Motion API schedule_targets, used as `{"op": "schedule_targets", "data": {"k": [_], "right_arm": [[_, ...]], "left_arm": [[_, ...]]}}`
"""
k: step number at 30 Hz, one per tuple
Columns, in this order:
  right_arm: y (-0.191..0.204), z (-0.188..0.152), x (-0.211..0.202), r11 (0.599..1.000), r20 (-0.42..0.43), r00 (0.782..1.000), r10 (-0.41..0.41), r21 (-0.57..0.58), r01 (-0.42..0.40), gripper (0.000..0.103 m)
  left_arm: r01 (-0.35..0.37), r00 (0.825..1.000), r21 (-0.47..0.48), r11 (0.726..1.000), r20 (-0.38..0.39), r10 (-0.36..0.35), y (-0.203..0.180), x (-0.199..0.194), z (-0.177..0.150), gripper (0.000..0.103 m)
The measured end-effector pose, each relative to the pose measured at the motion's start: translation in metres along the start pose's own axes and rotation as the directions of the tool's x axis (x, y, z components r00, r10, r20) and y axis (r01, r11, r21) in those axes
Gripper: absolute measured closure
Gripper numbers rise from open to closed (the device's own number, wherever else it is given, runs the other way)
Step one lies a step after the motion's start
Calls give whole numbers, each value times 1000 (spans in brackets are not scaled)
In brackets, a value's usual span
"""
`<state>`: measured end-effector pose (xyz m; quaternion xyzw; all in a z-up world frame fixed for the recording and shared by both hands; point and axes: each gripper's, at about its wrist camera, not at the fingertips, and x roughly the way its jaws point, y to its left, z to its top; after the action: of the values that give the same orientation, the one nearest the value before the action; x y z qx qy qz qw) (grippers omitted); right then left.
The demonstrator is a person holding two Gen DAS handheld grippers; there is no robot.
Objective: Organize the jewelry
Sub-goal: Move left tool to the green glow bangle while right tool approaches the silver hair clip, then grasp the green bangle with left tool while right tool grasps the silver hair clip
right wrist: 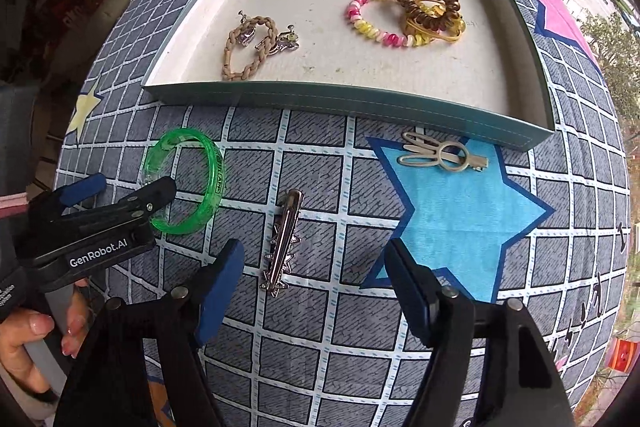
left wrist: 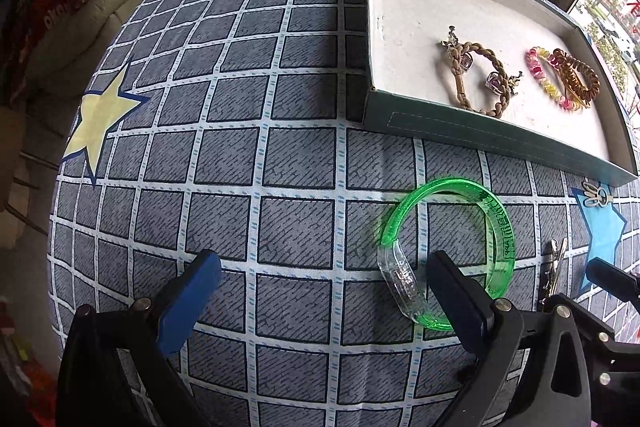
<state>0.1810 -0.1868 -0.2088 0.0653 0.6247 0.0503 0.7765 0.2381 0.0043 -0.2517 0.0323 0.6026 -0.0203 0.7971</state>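
L gripper (left wrist: pixel 324 279) over checked cloth (left wrist: pixel 224 155), jaws wide apart, nothing gripped. Its right finger sits inside the ring of the green bangle (left wrist: pixel 452 255); whether it touches the bangle, can't tell. Left finger well clear, on bare cloth. Bangle lies flat on cloth, just in front of tray (left wrist: pixel 460 139). Printed text runs along the band – only "APP" is legible, in right view; the rest is too small to read.

R gripper (right wrist: pixel 316 267) jaws partly open, holding nothing – silver clip (right wrist: pixel 282 239) lies on cloth betw. the fingertips, nearer the left finger, pads apart from it. Gold clip (right wrist: pixel 442 157) rests on the blue star (right wrist: pixel 460 211), just beside tray front wall.

In tray: braided loop (right wrist: pixel 248 47) w/ 2 earrings, pink-yellow coil tie (right wrist: pixel 376 17) touching brown coil tie (right wrist: pixel 428 1).

L gripper body reads "GenRobot.AI". Hand (right wrist: pixel 28 343) grips its handle.
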Motion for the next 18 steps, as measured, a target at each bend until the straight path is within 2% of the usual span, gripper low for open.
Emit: {"op": "schedule_targets", "data": {"k": [6,10,14,16,18], "right_arm": [[13,-1,6,995,24,997,-74,-70,75,41],[23,0,9,980,46,988,-146,-126,151,53],[29,1,9,976,51,989,-138,-160,145,69],[30,2,9,975,50,990,-135,-168,142,85],[31,4,10,978,44,991,-125,-163,130,85]], "left_arm": [[25,1000,13,1000,17,-26,2,0,7,1],[44,999,43,998,26,-45,-11,-10,8,19],[63,998,65,996,22,-65,-19,-12,10,36],[64,998,76,995,20,-66,-25,-13,12,40],[71,997,84,994,15,-72,-31,-16,12,45]]}}
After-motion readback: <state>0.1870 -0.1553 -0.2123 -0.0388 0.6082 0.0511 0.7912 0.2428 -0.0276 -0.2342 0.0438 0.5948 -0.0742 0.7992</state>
